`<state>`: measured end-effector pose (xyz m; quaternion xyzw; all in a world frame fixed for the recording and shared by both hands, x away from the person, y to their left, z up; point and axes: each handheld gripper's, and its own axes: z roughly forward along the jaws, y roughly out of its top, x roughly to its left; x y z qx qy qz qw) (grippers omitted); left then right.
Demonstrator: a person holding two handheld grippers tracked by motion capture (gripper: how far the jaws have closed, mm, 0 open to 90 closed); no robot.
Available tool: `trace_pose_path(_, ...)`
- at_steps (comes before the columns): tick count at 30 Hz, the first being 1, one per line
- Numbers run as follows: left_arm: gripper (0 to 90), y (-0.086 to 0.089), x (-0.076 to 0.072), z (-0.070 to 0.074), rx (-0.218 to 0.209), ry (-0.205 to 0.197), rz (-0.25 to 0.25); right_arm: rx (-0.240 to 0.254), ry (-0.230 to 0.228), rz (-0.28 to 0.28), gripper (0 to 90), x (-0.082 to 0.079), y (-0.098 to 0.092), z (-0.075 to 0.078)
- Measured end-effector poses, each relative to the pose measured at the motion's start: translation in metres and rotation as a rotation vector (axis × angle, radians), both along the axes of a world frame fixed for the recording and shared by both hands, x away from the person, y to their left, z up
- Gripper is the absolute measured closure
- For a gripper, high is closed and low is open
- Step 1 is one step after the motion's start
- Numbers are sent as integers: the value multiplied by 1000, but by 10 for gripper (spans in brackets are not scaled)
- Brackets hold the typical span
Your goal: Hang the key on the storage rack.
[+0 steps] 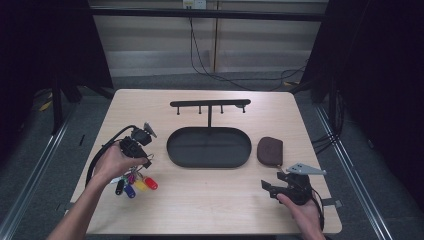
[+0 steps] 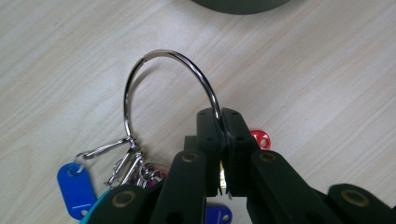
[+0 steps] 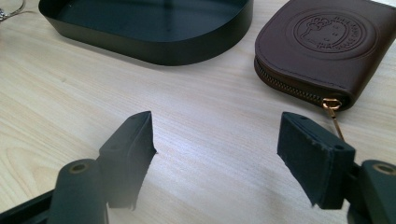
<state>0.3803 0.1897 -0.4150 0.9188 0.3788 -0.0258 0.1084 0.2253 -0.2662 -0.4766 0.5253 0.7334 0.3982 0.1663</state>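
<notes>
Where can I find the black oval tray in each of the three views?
High view: black oval tray at table centre, under the hook rack.
Left gripper view: a sliver of its rim at the top edge.
Right gripper view: upper left.
Shared landmark: the light wooden table.

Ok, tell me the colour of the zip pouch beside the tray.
Dark brown pouch; right gripper view shows it best.

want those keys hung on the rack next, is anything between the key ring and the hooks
Nothing visible blocks it. The left claw grips the key ring left of the black tray; the hook rack stands behind the tray, so the keys pass over or around its rim.
</notes>
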Motion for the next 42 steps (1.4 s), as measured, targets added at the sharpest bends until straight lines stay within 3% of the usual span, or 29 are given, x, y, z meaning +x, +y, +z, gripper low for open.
trace_pose_path(2,874,2,1,3,-15,1,5,-1,2,-1,271,0,0,0)
trace_pose_path(4,875,3,1,7,3,-21,9,-2,2,-1,271,0,0,0)
trace_pose_path(8,876,5,1,13,11,-27,7,0,1,0,271,0,0,0)
trace_pose_path(10,876,5,-1,15,-7,-23,7,0,1,1,271,0,0,0)
trace_pose_path(24,879,3,-2,30,31,-61,4,0,6,0,270,0,0,0)
trace_pose_path(35,879,0,-6,45,2,-74,1,4,11,5,273,1,0,-1)
trace_pose_path(39,879,5,-6,53,-40,-58,25,8,11,-1,272,0,-1,0)
trace_pose_path(42,879,7,-6,57,-19,-60,17,10,12,-2,272,0,-1,0)
